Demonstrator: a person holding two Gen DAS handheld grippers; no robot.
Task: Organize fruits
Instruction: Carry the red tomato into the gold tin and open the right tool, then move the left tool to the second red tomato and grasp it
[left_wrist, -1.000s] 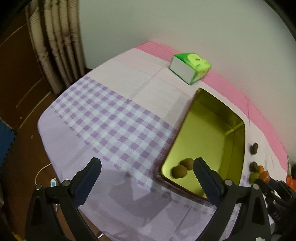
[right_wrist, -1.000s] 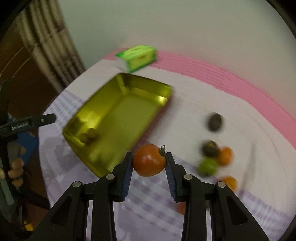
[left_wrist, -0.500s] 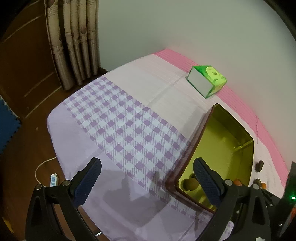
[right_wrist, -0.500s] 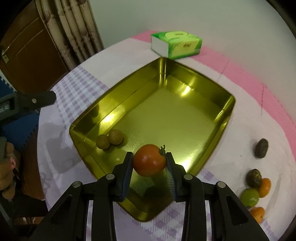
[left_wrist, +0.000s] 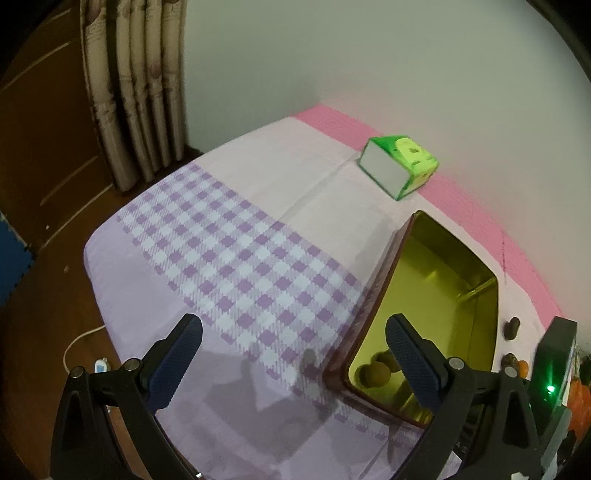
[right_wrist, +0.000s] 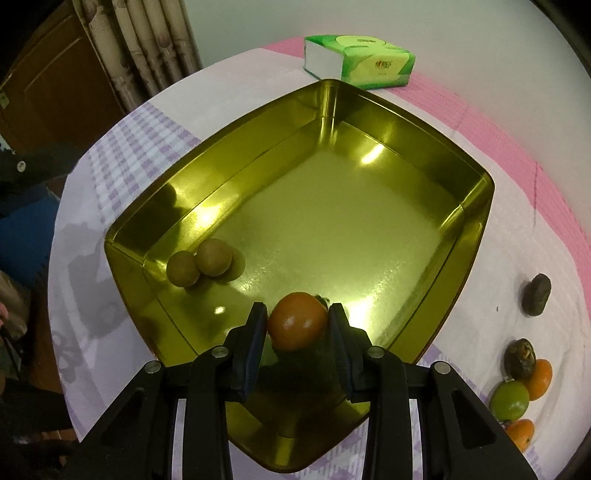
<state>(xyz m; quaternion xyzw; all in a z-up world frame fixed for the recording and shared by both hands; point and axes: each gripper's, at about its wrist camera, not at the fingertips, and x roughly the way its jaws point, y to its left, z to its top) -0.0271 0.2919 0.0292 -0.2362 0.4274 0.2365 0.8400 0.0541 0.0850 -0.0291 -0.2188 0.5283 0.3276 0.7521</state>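
Checked purple cloth on the table (left_wrist: 236, 254). Two brown fruits (right_wrist: 201, 266) already sit in the gold tray (right_wrist: 476, 236); right gripper (right_wrist: 298, 326) pinches a tomato (right_wrist: 297, 325) over its near end. Five fruits (right_wrist: 524, 373) wait far right. Left gripper (left_wrist: 295, 354) gapes wide, holding nothing.

dim, glary tray (right_wrist: 476, 206), fisheye-warped edges

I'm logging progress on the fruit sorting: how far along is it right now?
Done: two brown fruits lie in the gold tray. In hand: the right gripper holds a tomato over the tray, not yet released. Left: five fruits on the cloth beside it. The left gripper is open.
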